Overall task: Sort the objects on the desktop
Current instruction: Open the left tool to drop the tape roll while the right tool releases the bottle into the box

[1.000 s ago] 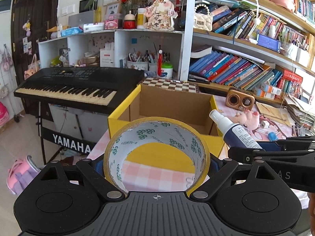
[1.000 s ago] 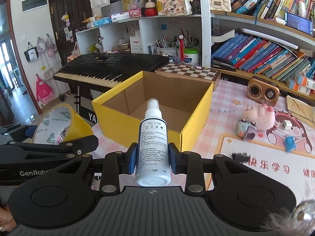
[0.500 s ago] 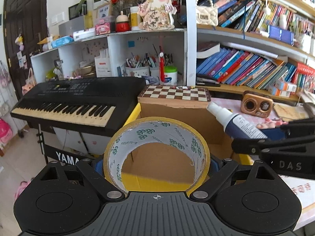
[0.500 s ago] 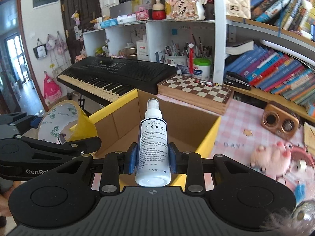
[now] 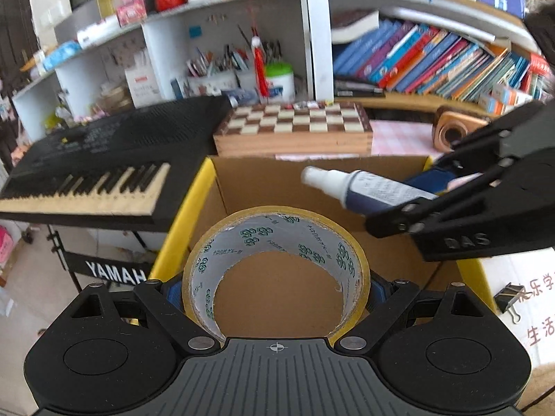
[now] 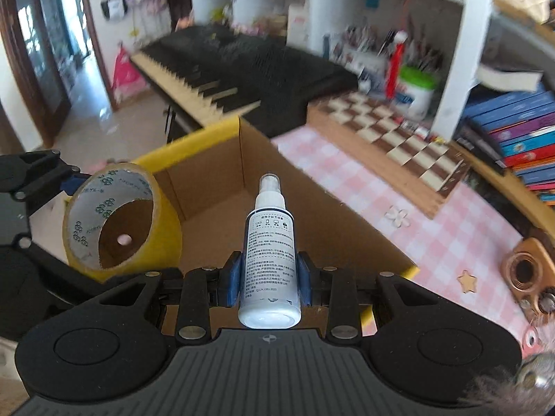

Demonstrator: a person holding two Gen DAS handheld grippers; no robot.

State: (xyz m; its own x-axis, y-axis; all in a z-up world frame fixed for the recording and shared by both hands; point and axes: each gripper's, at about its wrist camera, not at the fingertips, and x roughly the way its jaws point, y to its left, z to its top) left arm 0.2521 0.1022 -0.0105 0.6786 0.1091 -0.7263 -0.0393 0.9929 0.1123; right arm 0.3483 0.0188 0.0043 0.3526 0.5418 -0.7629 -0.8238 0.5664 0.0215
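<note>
Glossy yellow tape roll point(image 5: 277, 263), matt brown cardboard box point(image 5: 277, 180), smooth white plastic spray bottle point(image 6: 270, 260)

We see the left black two-finger gripper point(image 5: 275, 286) angled downward with its jaws spread wide, blue pads point(image 5: 376, 293) pressing both outer sides of a wide roll of yellowish-brown packing tape with a white printed core point(image 5: 274, 239). The right black two-finger gripper point(image 6: 269, 279) also tilts downward, jaws drawn in narrow, blue pads point(image 6: 236, 279) clamped on a white cylindrical plastic spray bottle with a printed label point(image 6: 270, 246), nozzle pointing forward along the fingers. In each wrist view we see the other gripper close alongside, linkages in view, not touching.
</note>
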